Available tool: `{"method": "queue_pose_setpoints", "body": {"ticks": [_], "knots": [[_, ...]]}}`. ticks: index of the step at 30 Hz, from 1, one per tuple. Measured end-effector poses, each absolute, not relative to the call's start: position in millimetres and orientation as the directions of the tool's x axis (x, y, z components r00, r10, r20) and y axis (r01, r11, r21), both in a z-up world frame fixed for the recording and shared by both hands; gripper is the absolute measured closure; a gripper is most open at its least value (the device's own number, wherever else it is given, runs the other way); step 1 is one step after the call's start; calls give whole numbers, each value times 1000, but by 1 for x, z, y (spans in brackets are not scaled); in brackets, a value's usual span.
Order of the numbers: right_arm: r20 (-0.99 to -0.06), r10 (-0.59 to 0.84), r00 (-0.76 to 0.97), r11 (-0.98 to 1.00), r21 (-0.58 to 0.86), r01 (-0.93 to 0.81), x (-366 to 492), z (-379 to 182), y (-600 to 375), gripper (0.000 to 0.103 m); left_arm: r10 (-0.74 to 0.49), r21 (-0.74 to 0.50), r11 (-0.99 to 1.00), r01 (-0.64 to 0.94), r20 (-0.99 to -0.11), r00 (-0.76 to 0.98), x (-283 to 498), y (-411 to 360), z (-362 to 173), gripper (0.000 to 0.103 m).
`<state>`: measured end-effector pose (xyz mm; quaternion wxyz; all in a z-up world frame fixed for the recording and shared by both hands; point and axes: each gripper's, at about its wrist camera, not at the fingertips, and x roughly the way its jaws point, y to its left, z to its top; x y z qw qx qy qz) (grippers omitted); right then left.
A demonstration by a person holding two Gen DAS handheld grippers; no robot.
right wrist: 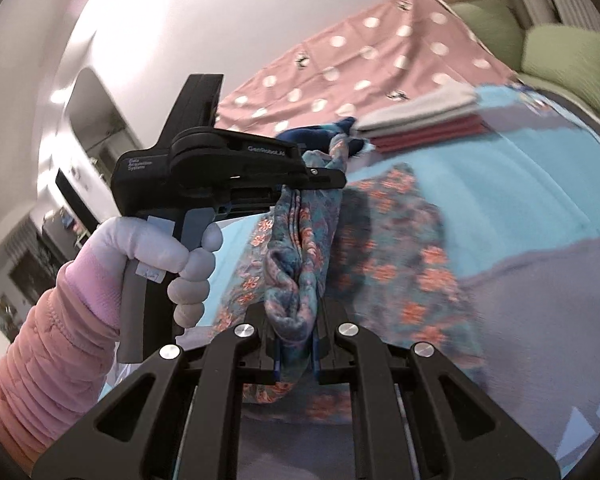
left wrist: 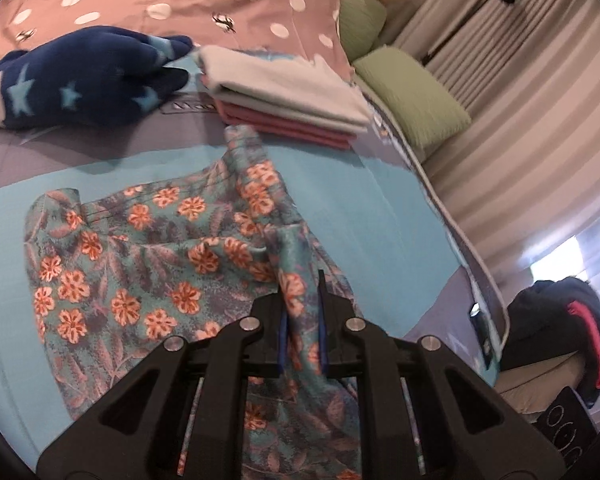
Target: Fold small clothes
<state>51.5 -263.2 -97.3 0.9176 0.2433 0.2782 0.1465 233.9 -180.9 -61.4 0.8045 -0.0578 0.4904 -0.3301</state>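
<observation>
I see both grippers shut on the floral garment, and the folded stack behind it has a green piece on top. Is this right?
Not entirely. The top of the folded stack is light grey, not green, as the left wrist view shows. Both the left gripper and the right gripper are shut on the floral garment.

Floral garment (left wrist: 148,264) lower part hidden behind left tongs (left wrist: 302,316), cut by bottom edge. Right view: folded stack (right wrist: 424,120) and green pillows (right wrist: 568,56) near bed's far edge motion-blurred. Navy star garment (right wrist: 320,136) mostly hidden behind bunched fabric.
</observation>
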Motion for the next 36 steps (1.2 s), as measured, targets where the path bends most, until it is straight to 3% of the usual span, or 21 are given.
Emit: {"method": "queue_pose_setpoints", "body": {"ticks": [8,13,17,19,24,32,36], "knots": [[-459,398,794,803,592,-60,47,-114,-292,93,-508,-317,798,513,-812,287,231,-231,-78,92],[-500,388,774,791,612,-1,46,-131,-305,92,-464,-238,802,547,-825,322,225,-250,-85,77],[-522,393,757,778,627,29,40,-143,-311,91,-491,-195,773,604,-787,373,205,-247,-63,69],[-527,397,752,771,635,38,38,-145,-313,90,-488,-155,770,620,-768,414,194,-239,-52,60],[-532,379,758,770,635,61,33,-146,-321,87,-471,-89,775,626,-741,478,145,-193,-46,50],[-534,324,781,808,586,66,16,-135,-332,87,-360,-2,842,540,-746,560,69,-103,-63,43],[-490,363,792,839,542,-49,14,-117,-321,86,-316,20,856,517,-771,553,43,-73,-79,42]]}}
